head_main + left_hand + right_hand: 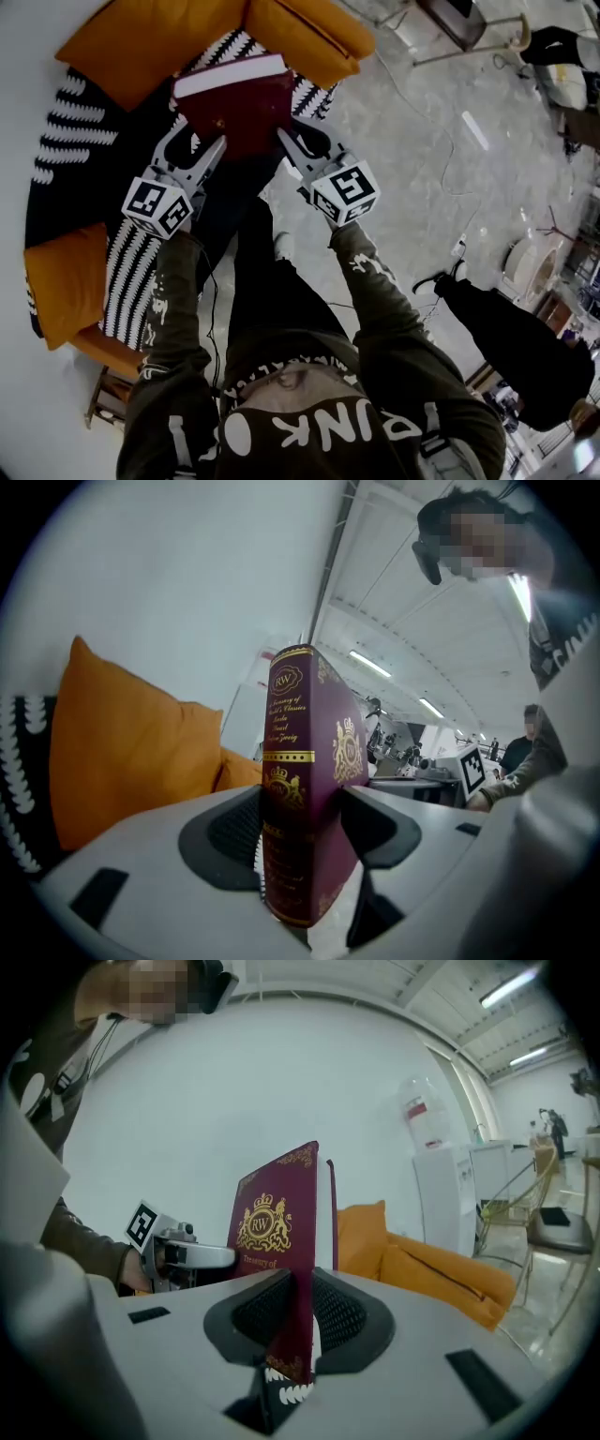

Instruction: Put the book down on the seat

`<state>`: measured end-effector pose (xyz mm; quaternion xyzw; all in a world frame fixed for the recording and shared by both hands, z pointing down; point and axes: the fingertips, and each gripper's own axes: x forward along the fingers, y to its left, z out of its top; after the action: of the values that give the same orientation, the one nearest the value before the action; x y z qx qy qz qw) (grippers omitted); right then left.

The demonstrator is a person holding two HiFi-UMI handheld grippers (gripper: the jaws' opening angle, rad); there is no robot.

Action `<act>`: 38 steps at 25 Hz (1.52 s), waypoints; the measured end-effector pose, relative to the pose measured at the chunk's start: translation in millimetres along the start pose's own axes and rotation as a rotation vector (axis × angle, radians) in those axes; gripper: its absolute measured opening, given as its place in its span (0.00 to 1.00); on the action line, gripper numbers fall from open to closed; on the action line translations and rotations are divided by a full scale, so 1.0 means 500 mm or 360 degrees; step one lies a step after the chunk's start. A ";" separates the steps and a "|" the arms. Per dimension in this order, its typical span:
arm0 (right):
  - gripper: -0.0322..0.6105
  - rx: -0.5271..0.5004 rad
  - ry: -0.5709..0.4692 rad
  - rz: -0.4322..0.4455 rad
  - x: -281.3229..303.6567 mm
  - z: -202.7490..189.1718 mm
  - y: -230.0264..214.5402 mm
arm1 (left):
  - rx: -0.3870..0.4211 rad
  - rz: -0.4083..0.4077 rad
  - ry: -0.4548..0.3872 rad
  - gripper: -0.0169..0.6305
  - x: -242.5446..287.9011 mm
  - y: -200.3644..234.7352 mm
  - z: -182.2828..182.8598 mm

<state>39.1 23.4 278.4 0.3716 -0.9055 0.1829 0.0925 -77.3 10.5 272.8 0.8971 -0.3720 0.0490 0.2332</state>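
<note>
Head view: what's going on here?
A person is holding a dark red book between two handheld grippers. The left claw is clamped across the spine end and the right claw on the opposite edge. The book is over the black-and-white striped seat, near its orange cushions. Both claws are shut on it, so it has not been released yet.

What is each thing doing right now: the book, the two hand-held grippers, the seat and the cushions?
Book: closed, gripped at two sides, over the seat, not yet put down.
Left hand-held gripper: shut on the book at its spine.
Right hand-held gripper: shut on the book's other edge.
Seat: spread with a striped cover.
Orange cushions: lying along the seat's edges.
</note>
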 end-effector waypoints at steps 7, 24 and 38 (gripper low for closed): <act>0.17 0.0177 0.0211 -0.0020 0.214 -0.224 -0.135 | -0.0190 0.0039 0.0144 0.41 0.132 0.234 -0.210; 0.16 0.0748 0.0304 -0.0047 0.386 -0.470 -0.280 | -0.0690 0.0093 0.0087 0.42 0.235 0.453 -0.435; 0.06 -0.0028 0.0408 0.0191 0.452 -0.434 -0.154 | -0.0773 0.0166 -0.0101 0.37 0.190 0.506 -0.399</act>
<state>-59.4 -85.1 565.9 0.2895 -0.9084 0.2262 0.1995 -166.7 -115.5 571.0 0.7955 -0.4256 -0.0581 0.4273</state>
